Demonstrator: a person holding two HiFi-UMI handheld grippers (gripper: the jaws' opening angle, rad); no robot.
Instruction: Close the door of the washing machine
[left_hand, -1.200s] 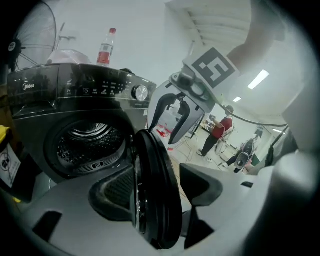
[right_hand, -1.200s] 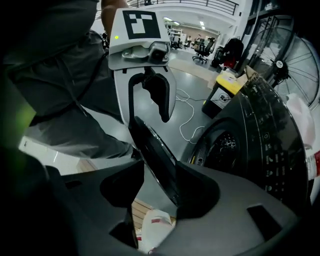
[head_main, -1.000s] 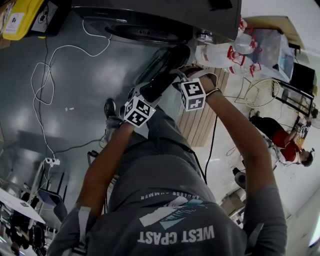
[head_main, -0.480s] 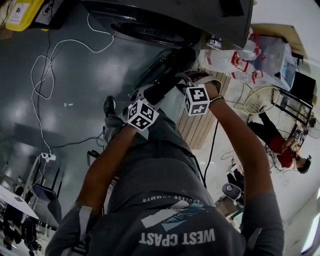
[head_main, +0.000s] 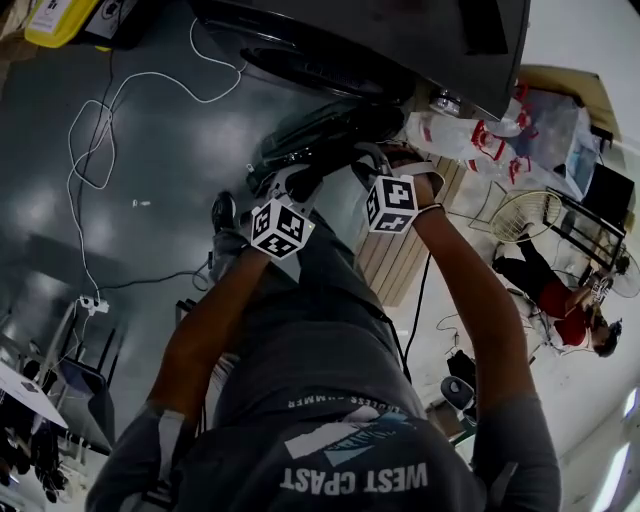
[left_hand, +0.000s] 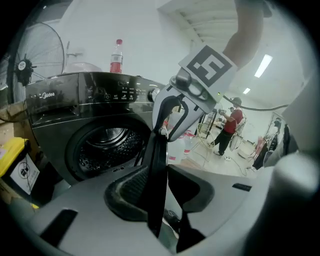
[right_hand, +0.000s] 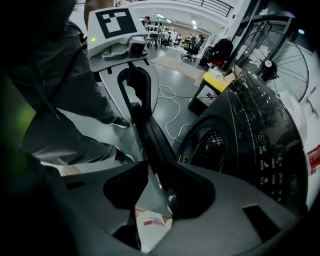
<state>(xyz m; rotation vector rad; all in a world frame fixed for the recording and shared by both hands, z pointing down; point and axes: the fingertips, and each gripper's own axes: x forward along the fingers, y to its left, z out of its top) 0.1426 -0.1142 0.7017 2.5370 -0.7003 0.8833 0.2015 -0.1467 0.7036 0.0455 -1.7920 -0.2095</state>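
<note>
Since a second ago the door (head_main: 320, 135) has swung a little nearer the front of the washing machine (head_main: 400, 40). Both pairs of fingers have just been closing round its rim. The door is not shut yet. It stands out from the drum opening (left_hand: 102, 145), edge toward the person, just below the machine in the head view.

Far left, a yellow bin (head_main: 65, 18) sits by the machine's corner. A white cable (head_main: 90, 150) loops over the grey floor (head_main: 160, 240) down to a power strip (head_main: 92, 303). Next comes the left gripper (left_hand: 161, 184). Its fingers (left_hand: 125, 192) have come in on the dark rim of the door, which stands upright between them and fills the gap, so they grip it. Just to the right, the right gripper (right_hand: 159, 189) reaches the same rim a little farther along. The rim lies against one of its fingers (right_hand: 192, 192), but a sliver of light shows beside the other. That pair is not pressed tight on the door.

Right of the hands lie pale wooden slats (head_main: 400, 260) and clear bags (head_main: 470, 135) with red print beside the machine. Beyond them are a wire-caged fan (head_main: 525, 215) and, farther off, a person (head_main: 555, 290) in a red top. A bottle (left_hand: 116, 56) with a red label stands on top of the machine.
</note>
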